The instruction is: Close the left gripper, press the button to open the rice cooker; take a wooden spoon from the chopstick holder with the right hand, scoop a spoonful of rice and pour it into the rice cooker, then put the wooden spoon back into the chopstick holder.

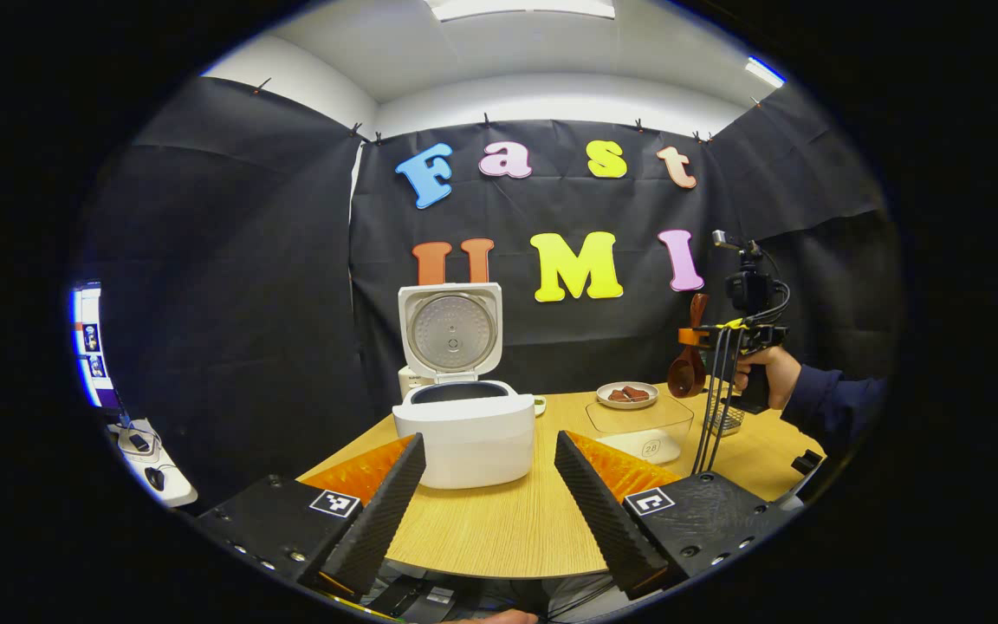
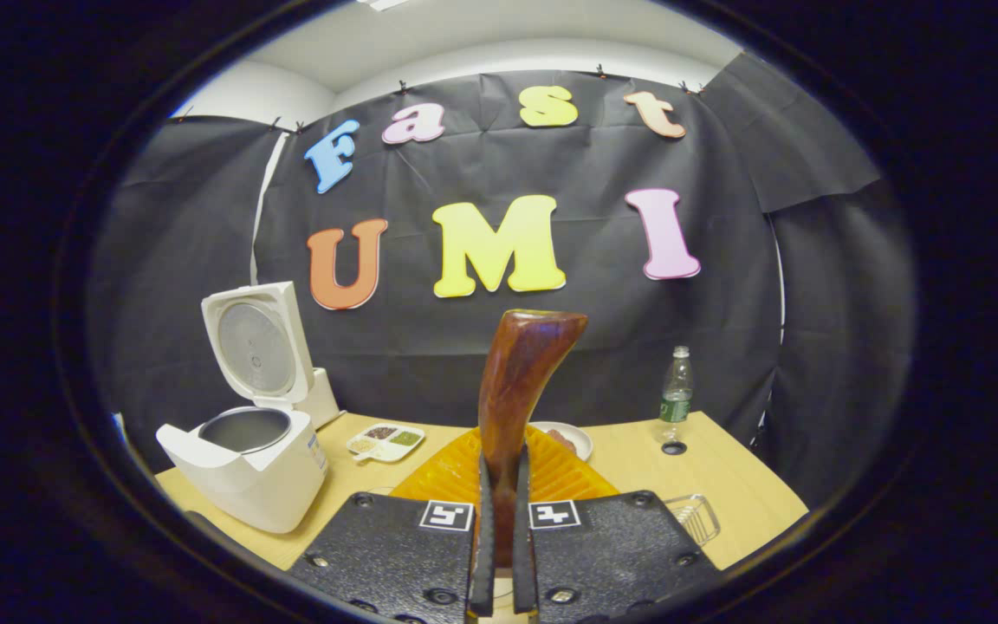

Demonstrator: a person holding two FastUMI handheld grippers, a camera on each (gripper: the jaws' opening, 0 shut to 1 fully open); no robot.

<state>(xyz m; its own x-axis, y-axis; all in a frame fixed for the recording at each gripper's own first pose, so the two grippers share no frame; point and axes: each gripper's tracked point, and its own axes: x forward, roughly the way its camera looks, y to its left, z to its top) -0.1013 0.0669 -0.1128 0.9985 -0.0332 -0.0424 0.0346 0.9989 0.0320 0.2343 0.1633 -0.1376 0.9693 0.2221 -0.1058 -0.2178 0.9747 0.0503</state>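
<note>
Right gripper [image 2: 499, 555] clamped on wooden spoon [image 2: 518, 381] handle, lifted for scooping; chopstick holder [image 1: 722, 416] probably below. Left gripper [image 1: 486, 485] spread wide, idle. Rice cooker [image 1: 464, 438] open at 12 o'clock.

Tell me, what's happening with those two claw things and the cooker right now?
Left gripper open, idle before rice cooker, lid up. Right gripper shut on wooden spoon, lifted above chopstick holder. Clear rice bowl beside cooker; path looks free.
</note>
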